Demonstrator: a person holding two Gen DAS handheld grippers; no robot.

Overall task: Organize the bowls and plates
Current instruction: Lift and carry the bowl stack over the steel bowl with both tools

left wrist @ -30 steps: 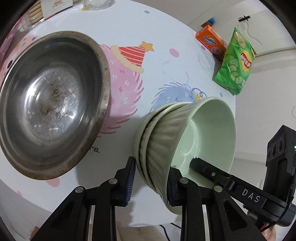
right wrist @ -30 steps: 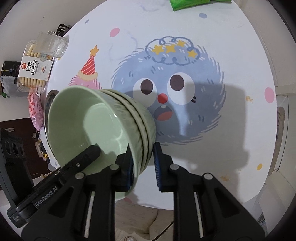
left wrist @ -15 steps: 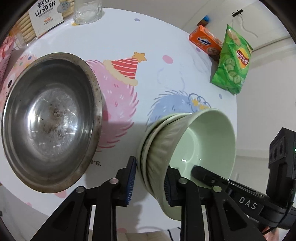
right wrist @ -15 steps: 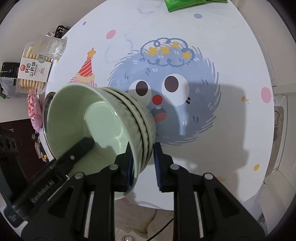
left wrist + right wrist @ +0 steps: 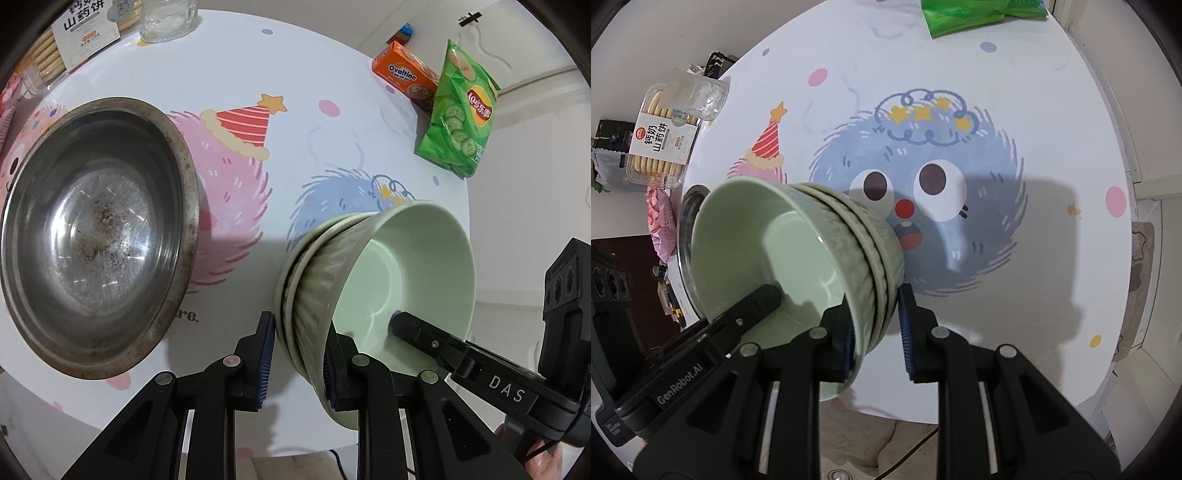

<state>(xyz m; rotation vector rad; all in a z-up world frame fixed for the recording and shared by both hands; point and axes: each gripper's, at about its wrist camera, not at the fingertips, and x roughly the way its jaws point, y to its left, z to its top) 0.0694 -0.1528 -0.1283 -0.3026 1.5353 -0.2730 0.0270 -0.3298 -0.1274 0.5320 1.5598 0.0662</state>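
- The stack of green bowls is serving as the landmark: three ribbed pale-green bowls nested together and tilted, hanging above the round desk with its cartoon print.
- The left gripper is grasping the near rim of the stack; one of its fingers is sitting outside the outermost bowl and the other inside the innermost, both clenched on the walls. Its fingers have just been closing a little further, with the rims between them.
- The right gripper is grasping the opposite rim of the same stack, one finger inside the top bowl, the other outside the bottom one; its fingers are clenched on the bowl walls.
- In the left wrist view the other gripper's black finger, marked "DAS", is reaching into the innermost bowl from the right.
- A large steel bowl is sitting on the desk to the left of the stack, well apart from it, its inside scuffed and spotted.
- Beyond the stack, at the far edge of the desk, a green chip bag is lying just beside an orange Ovaltine box.
- Far beyond the steel bowl, a clear glass is standing next to a tray of biscuits.
- In the right wrist view the blue fuzzy cartoon face is showing on the desk beside and beneath the stack.
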